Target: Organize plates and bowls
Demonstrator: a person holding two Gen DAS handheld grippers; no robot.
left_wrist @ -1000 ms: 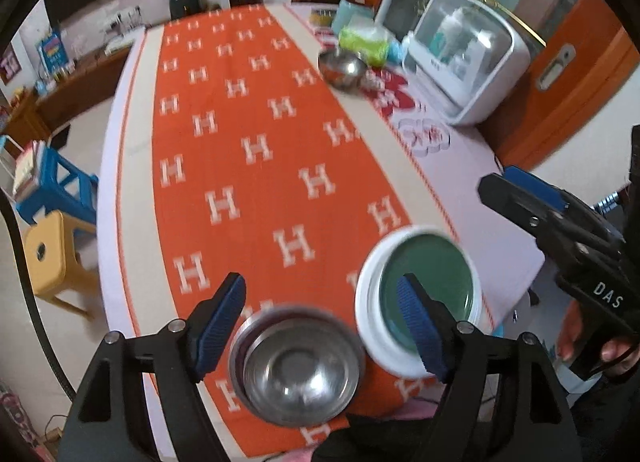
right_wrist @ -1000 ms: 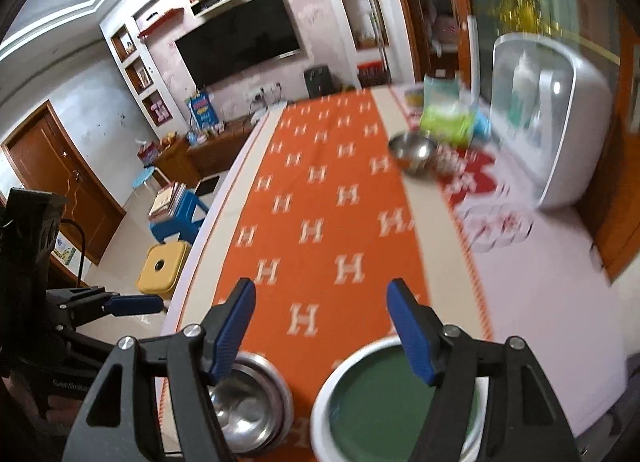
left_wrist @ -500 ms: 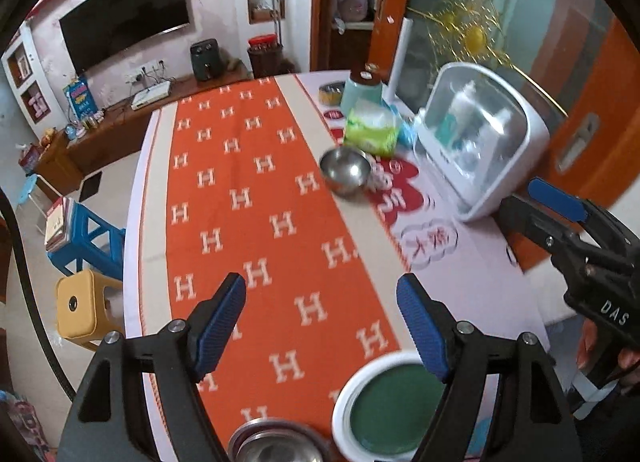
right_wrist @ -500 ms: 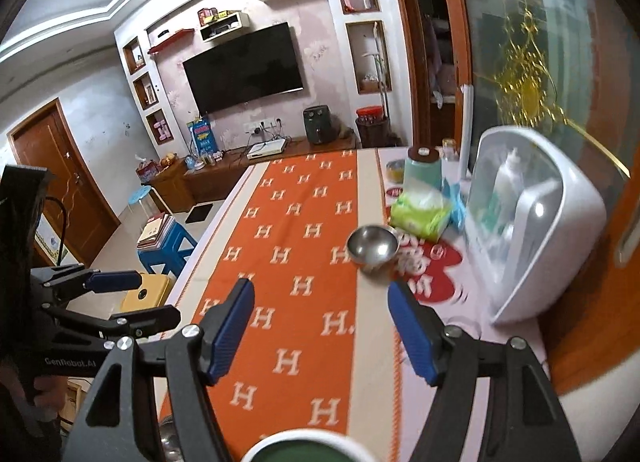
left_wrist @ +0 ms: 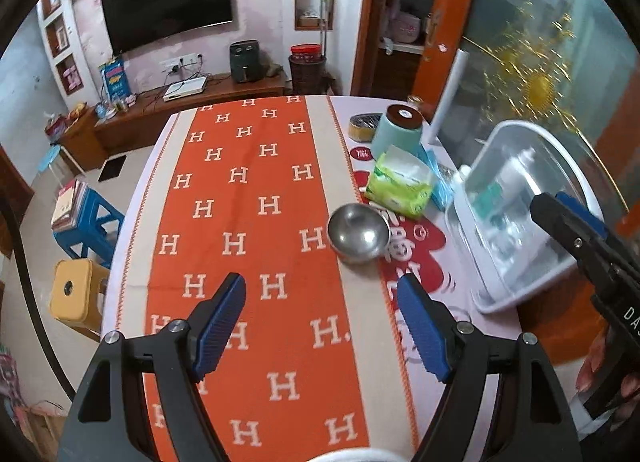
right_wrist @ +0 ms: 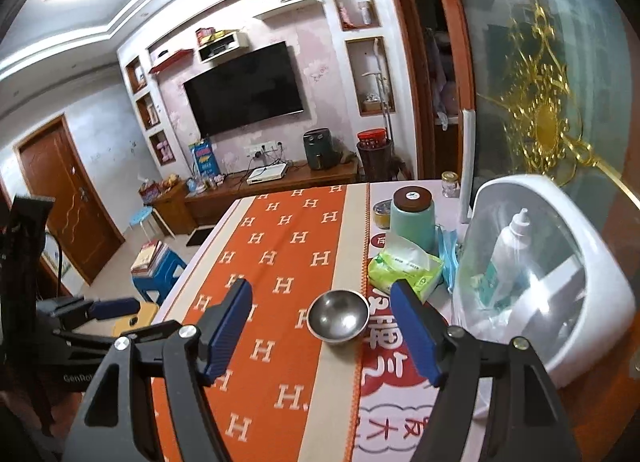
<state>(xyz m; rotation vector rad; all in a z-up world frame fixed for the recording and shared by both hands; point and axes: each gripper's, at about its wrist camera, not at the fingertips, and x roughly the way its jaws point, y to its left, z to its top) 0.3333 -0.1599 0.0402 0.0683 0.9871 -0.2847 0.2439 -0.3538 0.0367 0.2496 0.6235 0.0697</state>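
Table [left_wrist: 256, 342] with orange H-pattern cloth. Steel bowl [left_wrist: 359, 233] upright, mouth up, round, at cloth's right edge, mid-table, near green tissue pack [left_wrist: 400, 186]. Left gripper [left_wrist: 320, 328] and right gripper [right_wrist: 322, 328]: jaws spread, empty, above table.

Both views swung up and away from the near table edge. The near steel bowl dropped out of sight, and the green plate [left_wrist: 352, 456] shrank to a sliver of white rim. The far steel bowl [left_wrist: 358, 233] came closer to the left gripper [left_wrist: 320, 326] and the right gripper [right_wrist: 322, 332].
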